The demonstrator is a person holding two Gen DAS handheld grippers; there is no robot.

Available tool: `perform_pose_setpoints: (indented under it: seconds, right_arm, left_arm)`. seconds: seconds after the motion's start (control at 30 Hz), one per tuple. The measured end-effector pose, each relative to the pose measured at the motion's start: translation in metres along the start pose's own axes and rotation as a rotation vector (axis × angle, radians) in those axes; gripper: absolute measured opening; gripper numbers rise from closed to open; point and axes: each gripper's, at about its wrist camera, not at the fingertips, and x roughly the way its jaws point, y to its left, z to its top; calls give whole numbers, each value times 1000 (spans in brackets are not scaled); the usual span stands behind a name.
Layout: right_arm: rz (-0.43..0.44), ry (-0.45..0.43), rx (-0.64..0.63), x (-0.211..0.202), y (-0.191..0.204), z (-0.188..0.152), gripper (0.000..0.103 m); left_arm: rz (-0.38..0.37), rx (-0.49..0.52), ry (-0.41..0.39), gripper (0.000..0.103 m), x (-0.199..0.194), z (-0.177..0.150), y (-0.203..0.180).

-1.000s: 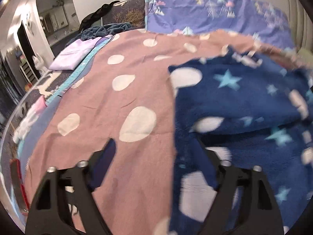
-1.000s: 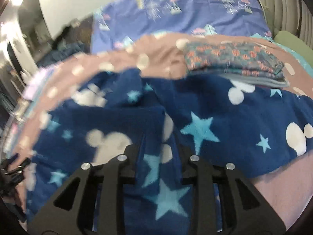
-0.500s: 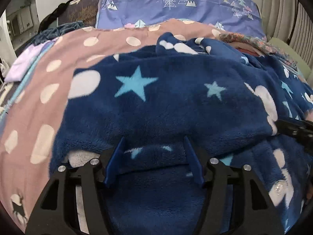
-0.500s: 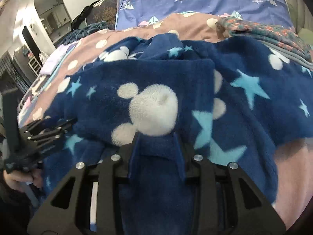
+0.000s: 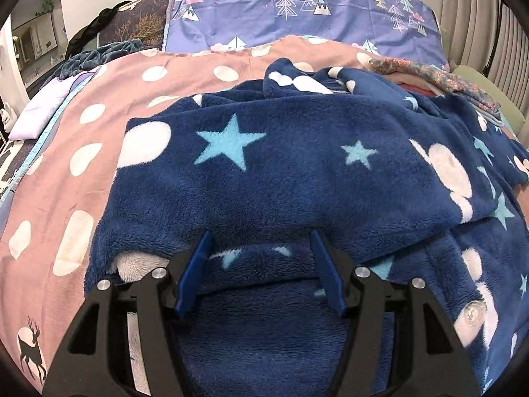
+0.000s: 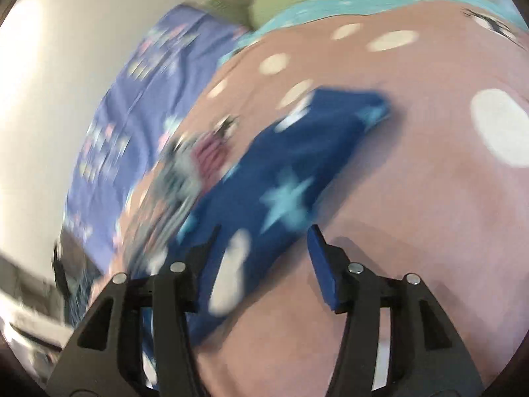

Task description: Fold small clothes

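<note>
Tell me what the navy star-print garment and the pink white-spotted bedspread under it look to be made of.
The navy star-print garment looks like plush fleece: a matte, fuzzy nap shows across its surface and its folded edges are thick and rounded. The pink white-spotted bedspread looks like a thin woven sheet, perhaps cotton: smooth, flat, matte, with only fine shallow creases. The exact fibre cannot be told.

Free: pink bedspread (image 5: 109, 76) left of blue fleece (image 5: 281, 172) | Obstacles: folded clothes (image 5: 439, 79) far right; pillow (image 5: 297, 10) behind
</note>
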Motion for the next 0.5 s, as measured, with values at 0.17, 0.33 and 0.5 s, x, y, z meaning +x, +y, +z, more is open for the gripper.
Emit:
perform_pose_setpoints:
  seconds: [0.17,0.33,0.5]
  right_arm:
    - [-57,-18,0,30,-15,28,54]
    - [-70,-58,116,37,-27,41,20]
    - [106,-59,-16,14,26,23,10]
  left_arm:
    - [5,4,-4,64,-1,-1,0]
    - [3,-1,-7,64,0,-1,-2]
    - [-8,-8,-9,64,0,-2,-1]
